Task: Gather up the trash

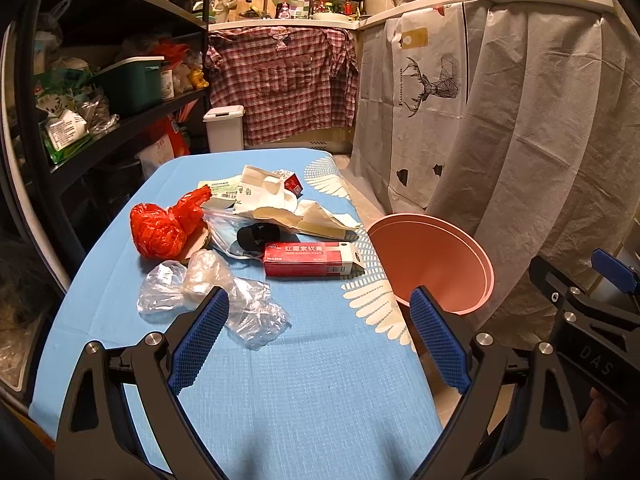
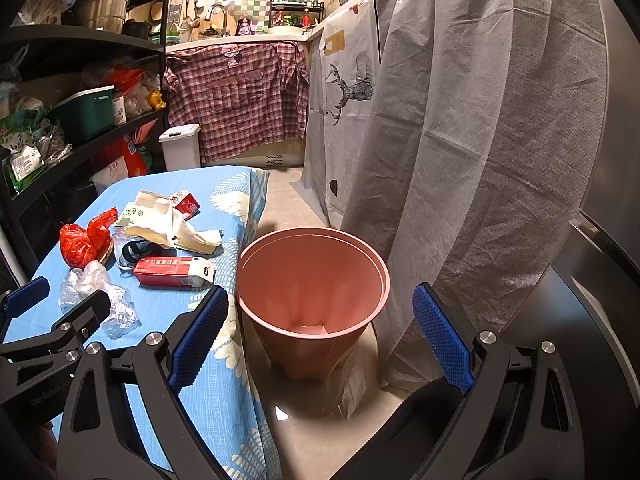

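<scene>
Cluttered kitchen shelves back a blue-clothed desk [image 1: 304,380]. Left wrist view: the left gripper [image 1: 316,336] hovers, jaws wide and empty, just short of the clear plastic wrap [image 1: 224,304]; better to pinch its bunched middle. Right wrist view: the right gripper [image 2: 320,336], jaws spread, holds nothing above the pink bin [image 2: 312,280] on the floor beside the desk.

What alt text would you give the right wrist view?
An open right hand-held gripper faces an empty pink bin on the floor beside a blue-clothed table strewn with trash: a red box, red bag, clear plastic.
</scene>
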Tool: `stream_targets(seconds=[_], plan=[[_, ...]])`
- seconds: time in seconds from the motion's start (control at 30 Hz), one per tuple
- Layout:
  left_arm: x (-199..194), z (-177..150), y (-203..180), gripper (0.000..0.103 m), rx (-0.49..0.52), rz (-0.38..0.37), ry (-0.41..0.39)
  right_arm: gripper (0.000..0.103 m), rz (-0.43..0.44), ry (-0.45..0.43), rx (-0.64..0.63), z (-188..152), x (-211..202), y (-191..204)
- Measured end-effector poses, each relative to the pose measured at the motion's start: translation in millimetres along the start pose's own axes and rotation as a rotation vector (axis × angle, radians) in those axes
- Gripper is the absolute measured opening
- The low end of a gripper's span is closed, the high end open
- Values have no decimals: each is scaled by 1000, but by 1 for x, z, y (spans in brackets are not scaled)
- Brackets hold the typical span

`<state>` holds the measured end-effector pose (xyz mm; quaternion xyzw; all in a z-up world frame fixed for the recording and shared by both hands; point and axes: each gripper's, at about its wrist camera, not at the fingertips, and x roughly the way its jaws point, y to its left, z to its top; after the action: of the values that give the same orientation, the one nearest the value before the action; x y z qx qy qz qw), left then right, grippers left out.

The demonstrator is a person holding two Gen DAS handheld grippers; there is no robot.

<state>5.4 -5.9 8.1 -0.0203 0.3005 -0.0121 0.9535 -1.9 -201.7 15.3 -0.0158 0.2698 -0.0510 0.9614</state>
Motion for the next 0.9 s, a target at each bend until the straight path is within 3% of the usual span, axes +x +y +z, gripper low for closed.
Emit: stream_targets(seconds=[0.9], plan=[[1, 0, 1, 89, -2, -1, 0, 92, -1, -2, -1, 0, -1, 1]])
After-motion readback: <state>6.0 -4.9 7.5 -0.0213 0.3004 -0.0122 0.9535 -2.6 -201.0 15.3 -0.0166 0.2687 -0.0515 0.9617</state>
